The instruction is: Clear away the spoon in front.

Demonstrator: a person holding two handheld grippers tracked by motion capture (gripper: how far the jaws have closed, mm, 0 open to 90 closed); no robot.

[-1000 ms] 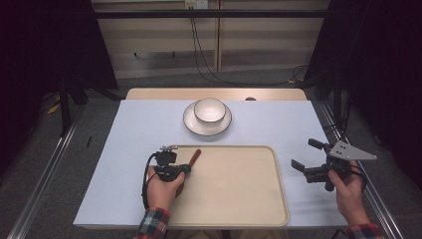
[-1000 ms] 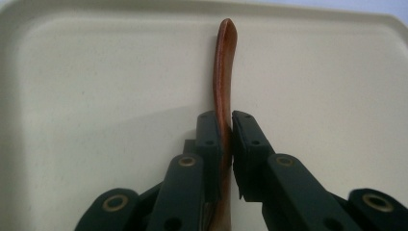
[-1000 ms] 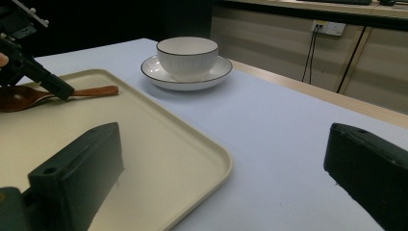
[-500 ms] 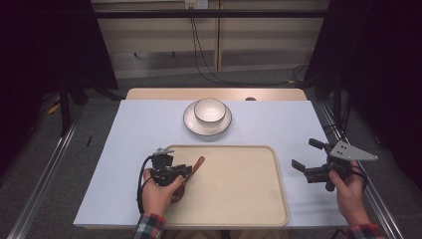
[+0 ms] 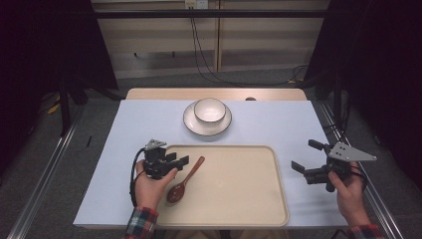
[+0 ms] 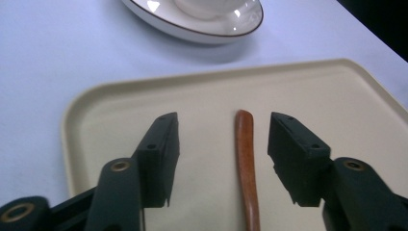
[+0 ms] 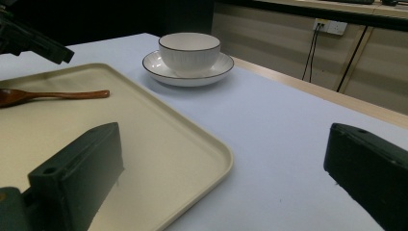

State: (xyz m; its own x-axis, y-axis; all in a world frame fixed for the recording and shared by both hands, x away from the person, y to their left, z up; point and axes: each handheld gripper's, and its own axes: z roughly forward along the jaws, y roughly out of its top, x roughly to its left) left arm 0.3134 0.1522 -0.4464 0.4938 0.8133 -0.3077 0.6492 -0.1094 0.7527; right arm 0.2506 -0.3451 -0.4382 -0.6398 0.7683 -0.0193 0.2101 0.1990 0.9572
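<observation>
The wooden spoon, probably light, stiff and slick, lies near the tray's left edge between the spread left hand-held gripper jaws, best pinched mid-handle.

Tray near, dishes behind
A spoon lies in the tray's left part; behind, a bowl sits on a plate.

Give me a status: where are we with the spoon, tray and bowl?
Done: spoon lies on the tray. In hand: nothing; the left tool is open above the handle, the right tool open beside the tray. Left: bowl sits on its plate, off the tray.
</observation>
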